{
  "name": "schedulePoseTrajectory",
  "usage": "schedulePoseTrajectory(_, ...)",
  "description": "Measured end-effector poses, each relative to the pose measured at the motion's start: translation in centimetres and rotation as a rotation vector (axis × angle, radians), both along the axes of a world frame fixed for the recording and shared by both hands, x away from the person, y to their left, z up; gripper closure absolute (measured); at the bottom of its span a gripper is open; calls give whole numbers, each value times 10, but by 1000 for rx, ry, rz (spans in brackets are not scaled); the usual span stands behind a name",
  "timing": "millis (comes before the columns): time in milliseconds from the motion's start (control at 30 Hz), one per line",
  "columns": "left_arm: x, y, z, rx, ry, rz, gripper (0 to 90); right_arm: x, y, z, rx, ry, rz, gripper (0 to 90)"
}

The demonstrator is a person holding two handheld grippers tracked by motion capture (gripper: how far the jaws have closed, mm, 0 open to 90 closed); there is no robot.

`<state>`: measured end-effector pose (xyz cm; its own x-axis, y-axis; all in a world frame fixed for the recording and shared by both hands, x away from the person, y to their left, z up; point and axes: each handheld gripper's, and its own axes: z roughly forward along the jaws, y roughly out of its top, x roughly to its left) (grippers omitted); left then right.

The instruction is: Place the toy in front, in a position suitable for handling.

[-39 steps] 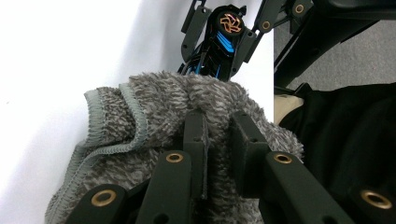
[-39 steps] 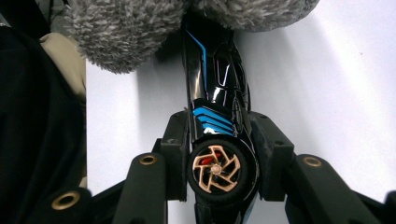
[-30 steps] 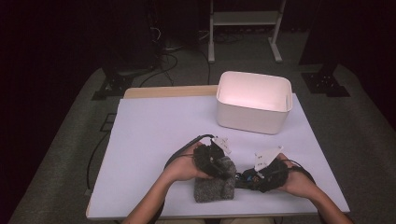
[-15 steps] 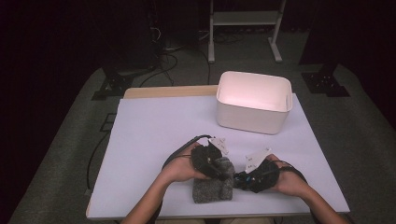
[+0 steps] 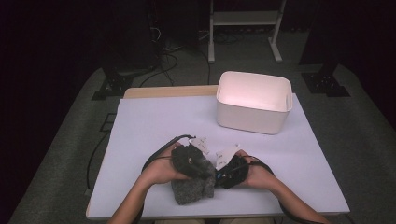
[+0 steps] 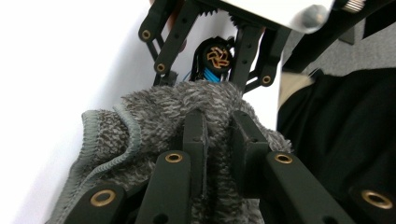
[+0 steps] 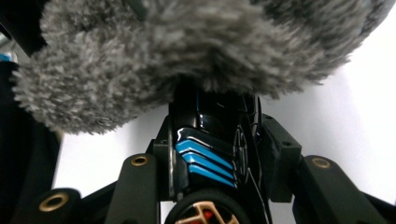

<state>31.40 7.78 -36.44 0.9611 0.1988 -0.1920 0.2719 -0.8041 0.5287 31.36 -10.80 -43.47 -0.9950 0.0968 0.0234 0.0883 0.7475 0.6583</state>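
A grey fuzzy cloth (image 5: pixel 190 190) lies bunched near the table's front edge. My left gripper (image 5: pixel 204 173) is shut on a fold of it; in the left gripper view both jaws pinch the pile (image 6: pixel 154 107) between them. My right gripper (image 5: pixel 216 177) faces it from the right, almost nose to nose. Its jaws have just been closing and stand partly apart. In the right gripper view the cloth (image 7: pixel 187 46) hangs over the fingertips and hides them, with no cloth pressed between the jaws. The left gripper view shows the right gripper (image 6: pixel 205 83) just behind the cloth's ridge.
A white plastic bin (image 5: pixel 250 119) stands at the back right of the pale table (image 5: pixel 154 126). Both forearms come in from the bottom edge, and cables loop beside each hand. Dark floor and a stand's legs lie beyond the table.
The right hand has slid left and slightly down until its gripper meets the cloth. The left hand has shifted a little with the cloth still in its jaws.
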Motion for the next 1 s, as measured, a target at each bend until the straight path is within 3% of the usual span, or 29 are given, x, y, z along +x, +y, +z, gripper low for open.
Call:
schedulePoseTrajectory(33,0,3,-3,12,-2,8,777,0,4,-3,-10,-1,3,560)
schedulePoseTrajectory(133,0,11,-7,-34,11,21,777,1,3,-8,12,18,-7,559)
schedulePoseTrajectory(233,-1,13,-7,-36,6,19,777,0,-1,-8,23,25,-20,549)
schedulePoseTrajectory(400,-1,11,-7,-31,7,20,777,-2,-21,-5,47,33,-58,517)
schedulePoseTrajectory(600,0,7,-5,-13,8,19,777,-8,-42,-7,67,29,-108,549)
schedulePoseTrajectory(667,0,5,-4,-13,5,28,785,-9,-42,-8,68,23,-96,636)
schedulePoseTrajectory(733,0,1,-3,-13,3,25,793,-11,-39,-8,60,-1,-88,657)
schedulePoseTrajectory(800,0,-5,-2,-19,15,7,799,-12,-36,-6,44,-11,-83,657)
schedulePoseTrajectory(1000,0,-36,0,-12,5,-49,800,-14,-34,-7,62,-11,-91,657)
